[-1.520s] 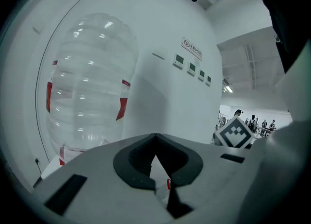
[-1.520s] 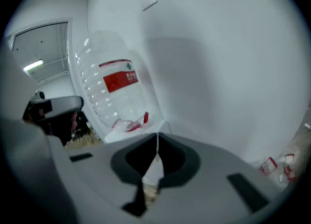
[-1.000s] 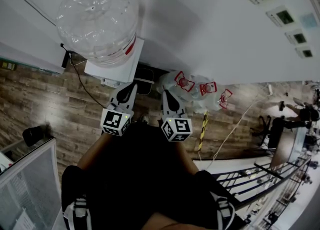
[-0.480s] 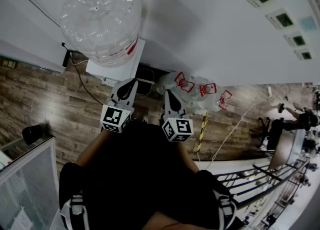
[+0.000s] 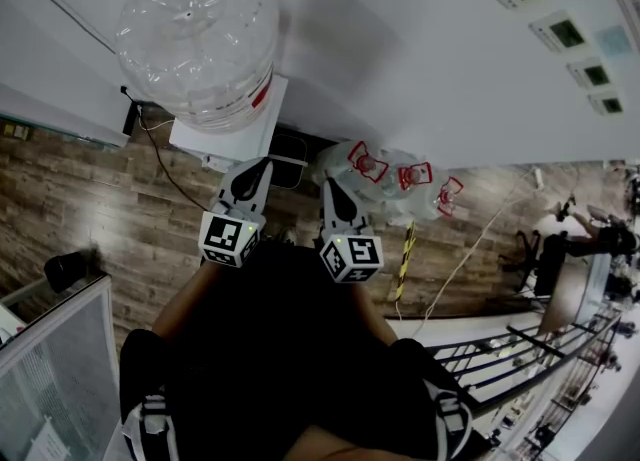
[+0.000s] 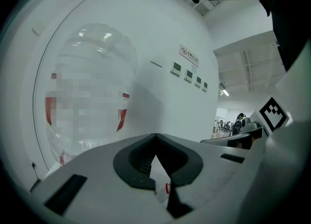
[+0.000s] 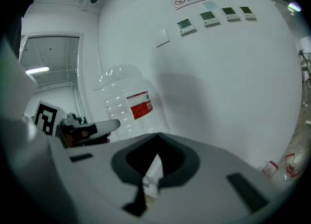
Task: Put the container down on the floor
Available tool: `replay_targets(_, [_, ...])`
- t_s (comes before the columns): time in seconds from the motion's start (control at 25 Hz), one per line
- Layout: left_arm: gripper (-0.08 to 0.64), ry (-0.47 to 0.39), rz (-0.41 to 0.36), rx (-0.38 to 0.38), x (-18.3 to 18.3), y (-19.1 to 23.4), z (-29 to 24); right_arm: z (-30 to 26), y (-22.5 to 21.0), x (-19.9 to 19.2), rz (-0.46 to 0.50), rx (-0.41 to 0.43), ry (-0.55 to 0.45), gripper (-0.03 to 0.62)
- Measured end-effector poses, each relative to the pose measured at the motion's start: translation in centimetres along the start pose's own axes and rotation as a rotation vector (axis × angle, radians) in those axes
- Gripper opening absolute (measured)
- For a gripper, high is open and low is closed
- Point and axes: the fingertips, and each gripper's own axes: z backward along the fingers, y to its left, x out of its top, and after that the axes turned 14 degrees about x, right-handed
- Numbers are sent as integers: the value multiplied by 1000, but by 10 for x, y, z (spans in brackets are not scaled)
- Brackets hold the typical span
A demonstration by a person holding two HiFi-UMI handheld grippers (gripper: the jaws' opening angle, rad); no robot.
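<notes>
A large clear water container with a red label stands upside down on a white dispenser against the wall; it also shows in the left gripper view and the right gripper view. Both grippers are held side by side in front of the dispenser, pointing at it and apart from the container. The left gripper has its jaws together with nothing between them. The right gripper is shut and holds nothing.
Several empty clear bottles with red handles lie on the wooden floor right of the dispenser. A black cable runs along the floor. A yellow-black strip, a dark object, a glass partition and a railing surround the standing spot.
</notes>
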Motion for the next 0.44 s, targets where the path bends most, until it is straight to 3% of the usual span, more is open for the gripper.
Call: replay_targets(0.44, [31,13,-2,-22,-10,-2,1,-9,13,-4,-6,25,-8,32])
